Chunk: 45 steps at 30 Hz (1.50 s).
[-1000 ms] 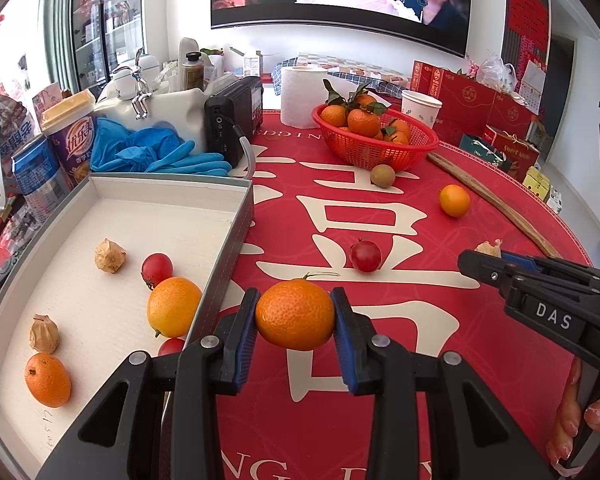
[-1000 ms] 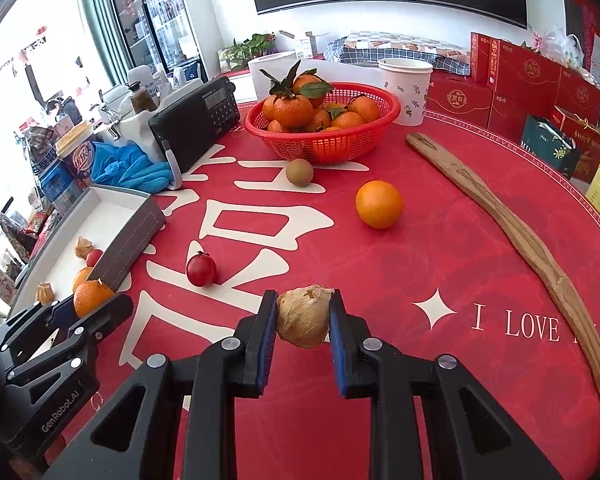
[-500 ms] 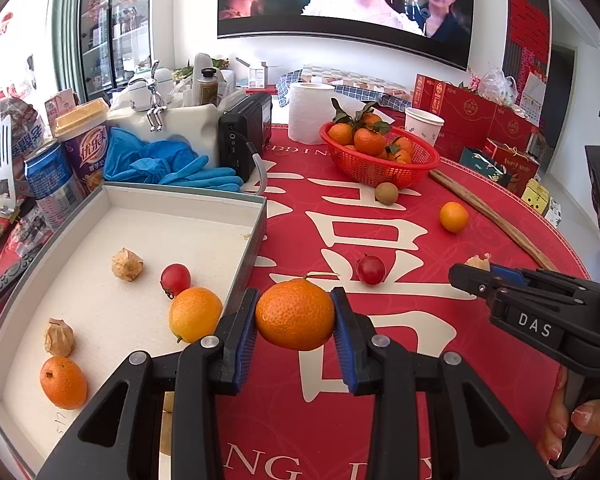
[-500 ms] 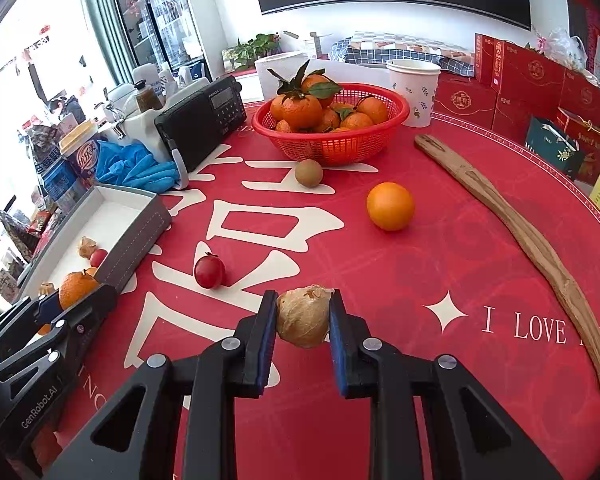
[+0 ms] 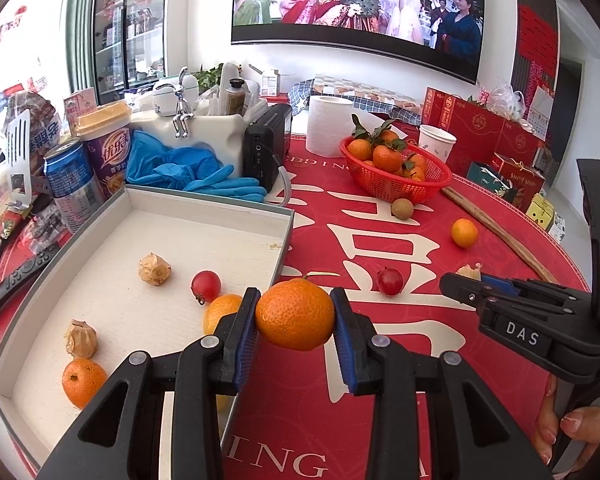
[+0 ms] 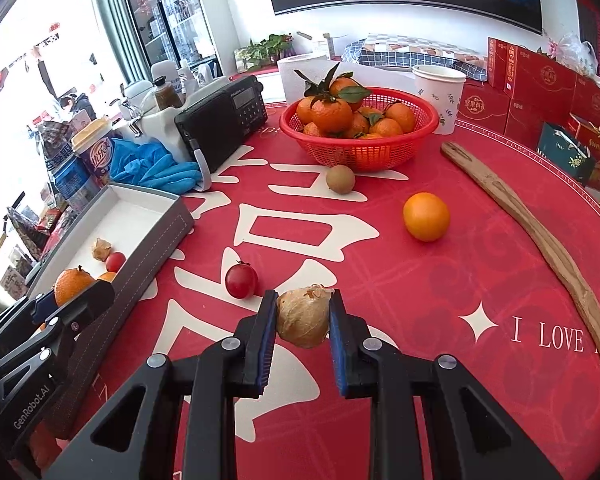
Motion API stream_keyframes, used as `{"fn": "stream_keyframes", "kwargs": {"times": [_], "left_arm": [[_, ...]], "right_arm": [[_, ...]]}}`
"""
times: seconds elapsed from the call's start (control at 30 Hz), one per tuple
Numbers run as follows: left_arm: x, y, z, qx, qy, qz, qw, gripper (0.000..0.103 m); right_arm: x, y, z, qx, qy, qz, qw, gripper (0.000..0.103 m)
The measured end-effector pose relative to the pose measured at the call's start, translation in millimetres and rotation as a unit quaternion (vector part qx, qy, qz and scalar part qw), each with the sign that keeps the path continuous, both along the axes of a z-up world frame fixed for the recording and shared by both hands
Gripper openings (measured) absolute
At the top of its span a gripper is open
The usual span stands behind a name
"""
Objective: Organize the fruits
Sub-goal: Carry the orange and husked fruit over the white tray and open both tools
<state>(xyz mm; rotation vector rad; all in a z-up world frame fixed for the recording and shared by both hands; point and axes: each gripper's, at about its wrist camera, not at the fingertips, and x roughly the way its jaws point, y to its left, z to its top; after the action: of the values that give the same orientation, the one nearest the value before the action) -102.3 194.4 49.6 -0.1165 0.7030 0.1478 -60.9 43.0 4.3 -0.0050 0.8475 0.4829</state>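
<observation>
Left gripper (image 5: 295, 322) around mandarin (image 5: 295, 314)

The right gripper (image 6: 302, 316) pinches a papery husked fruit (image 6: 303, 317) above the red tablecloth (image 6: 440, 292).

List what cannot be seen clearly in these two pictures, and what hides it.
- Orange in the tray, left wrist view: its right half sits behind a left gripper finger.
- Husked fruit in the right gripper, left wrist view: only its top shows above the jaws.
- Wooden stick, right wrist view: its near end runs out of the frame.
- Fruit low in the red basket: covered by the mandarins on top.
</observation>
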Motion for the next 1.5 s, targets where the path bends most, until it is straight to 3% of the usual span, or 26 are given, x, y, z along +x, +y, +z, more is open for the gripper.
{"fn": "stream_keyframes", "kwargs": {"times": [0.67,0.87,1.03,1.13,1.43,1.5], "left_arm": [[-19,65,15,-0.015,-0.025,0.080,0.9963,0.039],[-21,100,8,-0.021,-0.010,0.144,0.9893,0.039],[-23,133,-9,-0.079,0.027,0.192,0.9779,0.038],[-27,141,-12,-0.105,0.025,0.204,0.9730,0.038],[-35,150,-11,-0.124,0.016,0.231,0.9649,0.039],[-37,151,-10,-0.124,0.012,0.235,0.9640,0.043]], "right_arm": [[-13,56,19,0.029,-0.011,0.060,0.998,0.025],[-25,92,24,0.032,-0.017,0.099,0.994,0.025],[-29,124,24,0.040,-0.010,0.130,0.991,0.025],[-30,141,20,0.045,0.002,0.145,0.988,0.025],[-27,177,11,0.037,0.022,0.173,0.984,0.025],[-28,182,9,0.035,0.023,0.179,0.983,0.025]]}}
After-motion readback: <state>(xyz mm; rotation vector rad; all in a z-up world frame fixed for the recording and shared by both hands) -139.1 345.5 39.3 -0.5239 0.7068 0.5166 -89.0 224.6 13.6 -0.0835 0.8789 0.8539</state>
